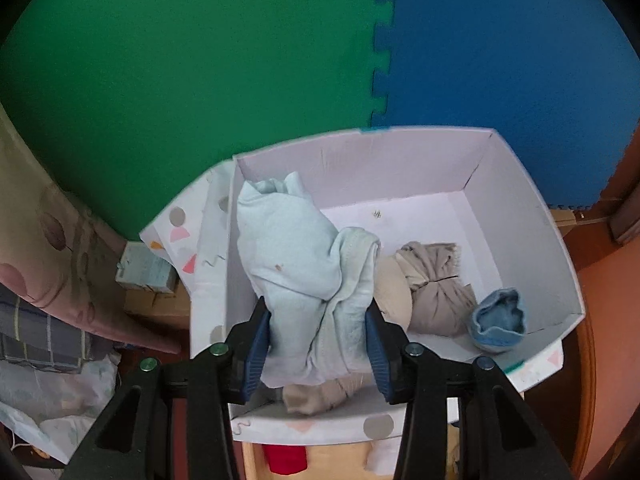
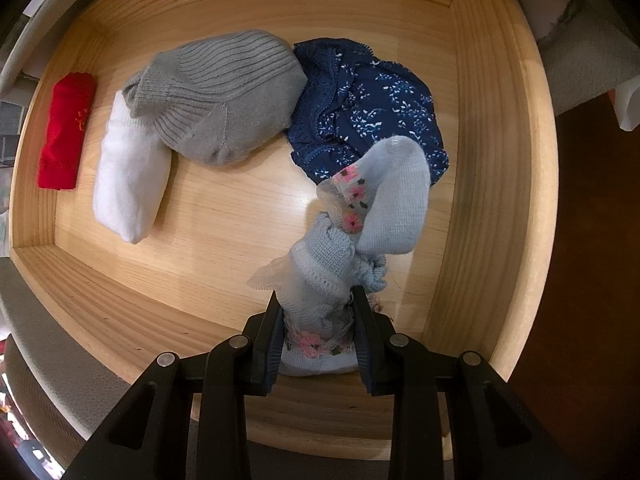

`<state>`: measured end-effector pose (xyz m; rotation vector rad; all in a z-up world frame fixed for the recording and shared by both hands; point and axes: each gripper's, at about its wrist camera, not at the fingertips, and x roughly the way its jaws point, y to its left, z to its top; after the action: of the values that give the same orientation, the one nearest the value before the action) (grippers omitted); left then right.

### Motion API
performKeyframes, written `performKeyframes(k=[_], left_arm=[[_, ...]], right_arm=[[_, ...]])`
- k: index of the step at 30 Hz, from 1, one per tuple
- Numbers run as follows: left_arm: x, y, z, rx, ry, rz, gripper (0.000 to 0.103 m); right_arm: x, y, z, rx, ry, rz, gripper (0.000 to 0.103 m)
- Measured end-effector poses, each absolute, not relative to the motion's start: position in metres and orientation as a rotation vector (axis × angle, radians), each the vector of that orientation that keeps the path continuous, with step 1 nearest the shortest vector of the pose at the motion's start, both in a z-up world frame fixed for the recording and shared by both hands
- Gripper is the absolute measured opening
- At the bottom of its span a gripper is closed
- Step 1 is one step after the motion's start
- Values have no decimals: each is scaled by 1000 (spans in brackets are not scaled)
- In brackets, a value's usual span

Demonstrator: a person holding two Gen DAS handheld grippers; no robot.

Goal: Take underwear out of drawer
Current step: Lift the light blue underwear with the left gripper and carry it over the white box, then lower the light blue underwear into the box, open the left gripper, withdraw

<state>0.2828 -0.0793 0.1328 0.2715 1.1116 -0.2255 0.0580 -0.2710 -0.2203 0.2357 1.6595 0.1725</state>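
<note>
Holding a pale blue garment (image 1: 304,272) pinched in my left gripper (image 1: 318,344) over the white box (image 1: 520,200), I judge it ready to drop beside the beige bundle (image 1: 432,284) already there. My right gripper (image 2: 318,340) is clamped on pale blue floral socks (image 2: 360,232), low in the wooden drawer (image 2: 240,208) (navy floral underwear (image 2: 372,112) lies just behind them, likely next).

Left claw (image 1: 318,344): pointing steeply down, jaws partly closed, blue pads (image 1: 256,350) pressing both sides of a pale blue cloth (image 1: 304,264). Right claw (image 2: 318,340): pointing steeply down, jaws nearly together, clamped on a light blue flowered sock (image 2: 332,272) hanging between them.
</note>
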Motion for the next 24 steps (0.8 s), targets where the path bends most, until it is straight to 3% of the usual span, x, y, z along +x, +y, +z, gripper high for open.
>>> performKeyframes(k=[9, 24], left_arm=[[287, -80, 102, 286, 1138, -184, 53], [261, -72, 140, 229, 1122, -266, 54]], right_arm=[[59, -271, -221, 235, 1661, 172, 28], [61, -269, -221, 226, 1666, 173, 29]])
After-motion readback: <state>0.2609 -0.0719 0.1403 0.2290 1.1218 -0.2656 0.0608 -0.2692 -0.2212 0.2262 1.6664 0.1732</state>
